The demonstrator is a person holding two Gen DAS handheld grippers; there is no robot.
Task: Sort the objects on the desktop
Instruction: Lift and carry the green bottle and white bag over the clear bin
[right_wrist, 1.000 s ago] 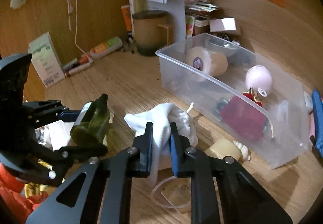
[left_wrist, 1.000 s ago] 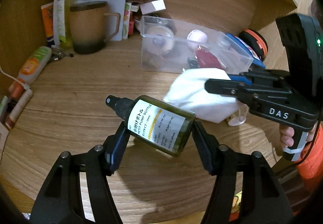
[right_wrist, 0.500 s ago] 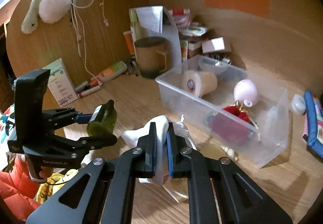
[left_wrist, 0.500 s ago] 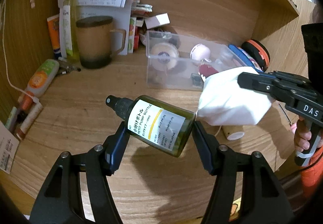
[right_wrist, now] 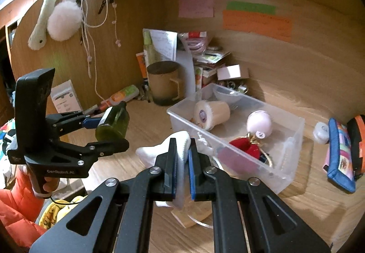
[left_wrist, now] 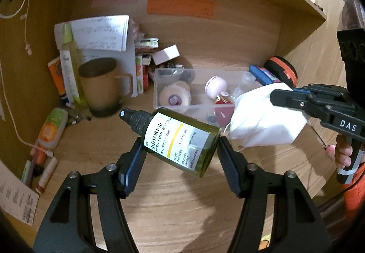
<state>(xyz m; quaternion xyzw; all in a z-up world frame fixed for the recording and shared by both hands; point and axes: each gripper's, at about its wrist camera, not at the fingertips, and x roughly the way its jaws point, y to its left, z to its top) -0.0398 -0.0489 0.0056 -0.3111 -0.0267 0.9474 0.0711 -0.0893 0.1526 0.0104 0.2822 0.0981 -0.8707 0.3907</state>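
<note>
The left gripper [left_wrist: 180,148] holds a green bottle [left_wrist: 180,139] crosswise between its fingers [left_wrist: 132,168], the jaws about half open and pressed on the bottle's sides; the black pump cap points up and to the left of the view, the base sits against the right finger, and the white label faces the camera. The bottle is in the air, clear of the desk [left_wrist: 178,202]. In the right wrist view the same bottle [right_wrist: 113,121] shows at left, clamped between the two black fingers, with a person's hand [right_wrist: 49,185] on the handle below. The right gripper [right_wrist: 182,157] is closed tight on a white cloth [right_wrist: 180,161], a thin fold pinched between the blue pads, the rest bunching above and hanging below the fingertips. In the left wrist view the cloth [left_wrist: 262,123] hangs from that gripper, off the desk, in front of the near right end of a clear bin [left_wrist: 171,95]. The bin [right_wrist: 289,136] rests on the desk and holds a tape roll [right_wrist: 211,113], a pink ball [right_wrist: 259,124] and a red item [right_wrist: 245,147]. A mug [right_wrist: 163,82] stands behind the bin's left end, near the back wall.
</note>
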